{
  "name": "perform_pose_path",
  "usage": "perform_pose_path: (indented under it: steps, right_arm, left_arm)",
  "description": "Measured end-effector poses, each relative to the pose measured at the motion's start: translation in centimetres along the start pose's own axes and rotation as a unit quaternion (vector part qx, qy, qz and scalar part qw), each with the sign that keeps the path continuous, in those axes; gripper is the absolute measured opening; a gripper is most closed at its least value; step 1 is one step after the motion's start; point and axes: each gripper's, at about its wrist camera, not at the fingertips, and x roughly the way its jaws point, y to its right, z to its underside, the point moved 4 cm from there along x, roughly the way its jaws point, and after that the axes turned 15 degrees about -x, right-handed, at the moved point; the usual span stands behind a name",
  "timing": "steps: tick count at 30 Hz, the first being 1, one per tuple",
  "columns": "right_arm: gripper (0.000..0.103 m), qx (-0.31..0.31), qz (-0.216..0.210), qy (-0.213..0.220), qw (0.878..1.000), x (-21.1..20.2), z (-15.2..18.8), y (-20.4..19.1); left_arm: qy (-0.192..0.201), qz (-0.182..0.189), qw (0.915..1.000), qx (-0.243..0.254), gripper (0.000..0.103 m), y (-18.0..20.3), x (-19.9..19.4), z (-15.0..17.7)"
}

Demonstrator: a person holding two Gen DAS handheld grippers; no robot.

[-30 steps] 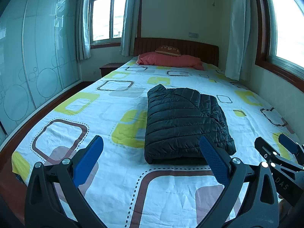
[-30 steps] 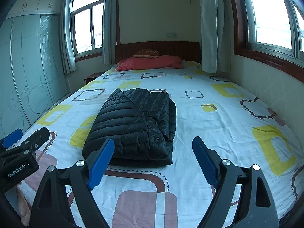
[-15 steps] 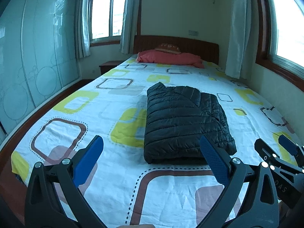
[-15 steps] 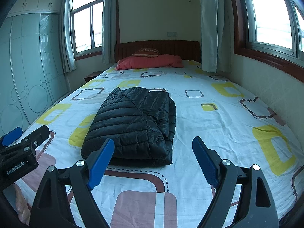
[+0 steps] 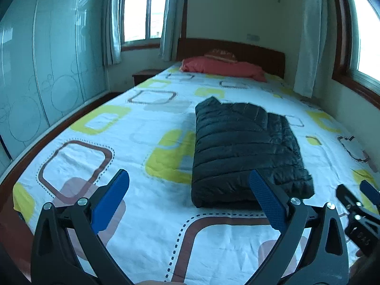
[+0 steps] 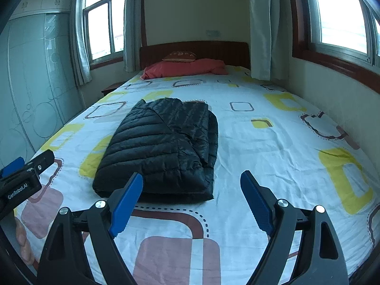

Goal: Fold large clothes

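Note:
A black quilted down jacket (image 5: 244,147) (image 6: 163,147) lies folded into a thick rectangle in the middle of the bed. My left gripper (image 5: 188,178) hovers short of its near edge, open with nothing between its blue pads (image 5: 266,199). My right gripper (image 6: 191,178) hangs open and empty above the sheet, just short of the jacket's near right corner. Each gripper shows at the edge of the other's view: the right one (image 5: 365,194) at the left wrist view's right edge, the left one (image 6: 26,166) at the right wrist view's left edge.
The bed (image 6: 273,147) has a white sheet with yellow and brown squares. A red pillow (image 6: 185,67) and a small cushion (image 6: 179,55) lie by the wooden headboard (image 5: 261,57). A glass-fronted wardrobe (image 5: 35,66) stands left; a wall with windows (image 6: 337,19) runs along the right.
Both grippers have sunk a little and edged toward the jacket, which now looks slightly larger. The jacket lies as before and both grippers stay open.

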Motion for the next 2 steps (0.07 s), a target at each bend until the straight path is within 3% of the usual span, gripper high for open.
perform_pose_path:
  steps: [2]
  right_arm:
    - [0.083,0.006,0.002,-0.007,1.000,0.71,0.30,0.65]
  left_arm:
    - [-0.003,-0.013,0.9999,0.001,0.101,-0.47,1.27,0.14]
